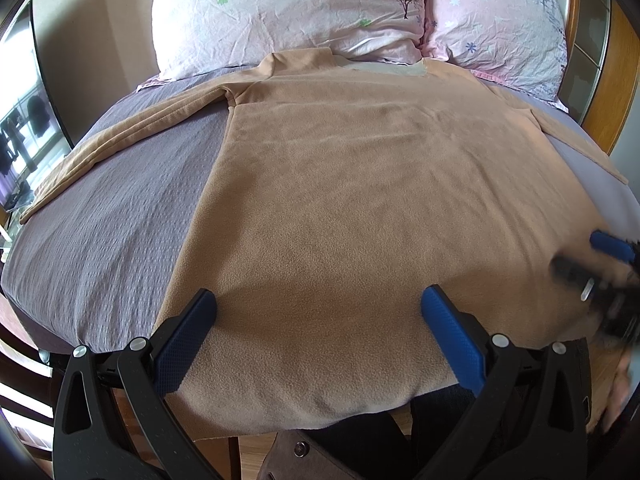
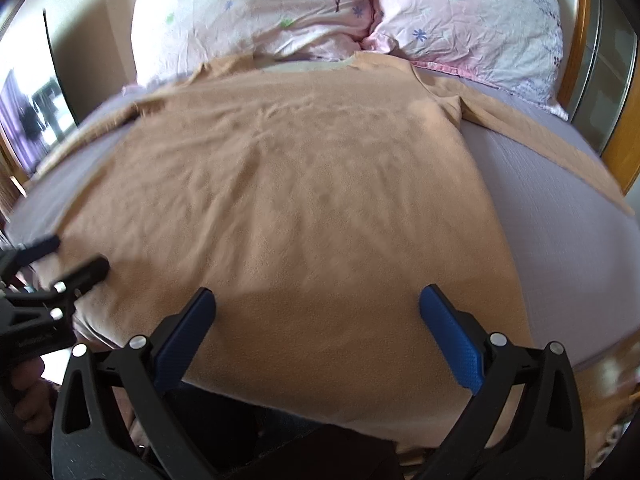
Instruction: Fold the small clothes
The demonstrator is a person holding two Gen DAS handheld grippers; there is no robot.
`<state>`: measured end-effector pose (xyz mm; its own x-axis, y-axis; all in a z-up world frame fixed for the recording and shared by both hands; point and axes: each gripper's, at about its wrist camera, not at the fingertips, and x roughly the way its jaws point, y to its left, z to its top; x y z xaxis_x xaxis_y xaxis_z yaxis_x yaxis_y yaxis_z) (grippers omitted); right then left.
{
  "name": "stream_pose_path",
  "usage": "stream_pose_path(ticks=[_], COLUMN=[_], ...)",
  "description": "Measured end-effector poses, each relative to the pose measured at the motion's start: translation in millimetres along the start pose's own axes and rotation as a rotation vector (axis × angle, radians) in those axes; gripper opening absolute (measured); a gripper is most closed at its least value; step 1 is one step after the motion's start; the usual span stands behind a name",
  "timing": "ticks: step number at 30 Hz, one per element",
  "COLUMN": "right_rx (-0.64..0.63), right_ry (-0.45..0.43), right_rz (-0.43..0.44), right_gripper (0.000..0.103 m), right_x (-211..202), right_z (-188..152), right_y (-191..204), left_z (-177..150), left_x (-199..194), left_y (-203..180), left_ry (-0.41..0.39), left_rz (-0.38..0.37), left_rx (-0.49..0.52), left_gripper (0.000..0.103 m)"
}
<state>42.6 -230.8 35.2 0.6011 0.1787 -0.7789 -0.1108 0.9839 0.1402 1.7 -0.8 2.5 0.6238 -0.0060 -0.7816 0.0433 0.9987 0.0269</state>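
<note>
A tan fleece long-sleeved top [image 1: 360,184] lies spread flat on the bed, collar toward the pillows, hem hanging over the near edge. It also fills the right wrist view [image 2: 288,184]. Its left sleeve [image 1: 120,136] stretches out to the left, its right sleeve [image 2: 532,140] to the right. My left gripper [image 1: 318,300] is open above the hem's left part. My right gripper [image 2: 318,300] is open above the hem's right part, and shows blurred in the left wrist view [image 1: 596,256]. The left gripper also shows in the right wrist view [image 2: 76,256]. Neither holds anything.
The bed has a grey-purple sheet [image 1: 112,224]. Two pink flowered pillows [image 1: 280,12] [image 1: 500,20] lean at the head. A wooden headboard frame [image 1: 608,92] stands at the right. A window [image 1: 24,128] is at the left.
</note>
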Motion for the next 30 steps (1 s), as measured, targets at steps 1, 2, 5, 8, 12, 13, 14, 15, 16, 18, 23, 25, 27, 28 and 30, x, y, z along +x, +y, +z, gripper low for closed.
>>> stream_pose_path(ticks=[1, 2, 5, 8, 12, 13, 14, 15, 16, 18, 23, 25, 27, 28, 30], right_rx=[0.091, 0.169, 0.502, 0.783, 1.056, 1.127, 1.158, 1.181, 1.201, 1.216, 1.264, 1.287, 1.272, 1.198, 1.033], right_ry=[-0.026, -0.052, -0.156, -0.204, -0.217, -0.216, -0.215, -0.220, -0.235, -0.251, -0.280, -0.272, -0.287, -0.328, -0.386], right_rz=[0.018, 0.025, 0.003, -0.094, -0.124, -0.150, -0.172, -0.191, -0.197, -0.203, -0.206, -0.197, -0.202, -0.208, -0.188], right_gripper=[0.101, 0.101, 0.101, 0.077, 0.061, 0.059, 0.058, 0.058, 0.055, 0.055, 0.028, 0.004, 0.004, 0.004, 0.004], right_x=[-4.4, -10.4, -22.6, -24.7, -15.1, -11.6, -10.3, -8.6, -4.7, -1.4, 11.1, 14.9, 10.7, 1.3, -12.8], right_z=[12.8, 20.5, 49.4, 65.4, 66.0, 65.1, 64.9, 63.8, 65.5, 67.2, 67.8, 66.8, 74.9, 92.4, 130.9], right_y=[-28.4, -52.9, -159.4, -263.1, -353.8, -376.5, -389.6, -400.7, -413.3, -424.2, -440.5, -453.7, -452.1, -438.3, -401.3], left_z=[-0.3, -0.1, -1.9, 1.6, 14.8, 21.3, 25.1, 30.2, 32.6, 38.7, 46.6, 50.6, 52.0, 51.2, 50.2], left_x=[-0.9, -0.3, -3.2, -6.4, -21.1, -23.7, -24.1, -22.6, -20.8, -13.9, -2.0, 3.9, 8.2, 8.6, 8.7], left_y=[0.5, -0.8, 0.4, 7.2, 29.6, 40.3, 47.3, 57.5, 64.5, 83.7, 126.8, 141.4, 159.7, 168.8, 190.3], left_ry=[-0.002, -0.004, -0.016, -0.041, -0.168, -0.202, -0.219, -0.238, -0.247, -0.269, -0.298, -0.295, -0.292, -0.296, -0.323], left_rz=[-0.010, -0.010, -0.028, -0.086, -0.205, -0.231, -0.249, -0.277, -0.298, -0.376, -0.449, -0.393, -0.381, -0.385, -0.381], left_rx=[0.013, 0.014, 0.042, 0.033, -0.011, -0.034, -0.050, -0.075, -0.094, -0.157, -0.324, -0.355, -0.404, -0.425, -0.479], left_gripper=[0.102, 0.102, 0.102, 0.102, 0.102, 0.102, 0.102, 0.102, 0.102, 0.102, 0.102, 0.102, 0.102, 0.102, 0.102])
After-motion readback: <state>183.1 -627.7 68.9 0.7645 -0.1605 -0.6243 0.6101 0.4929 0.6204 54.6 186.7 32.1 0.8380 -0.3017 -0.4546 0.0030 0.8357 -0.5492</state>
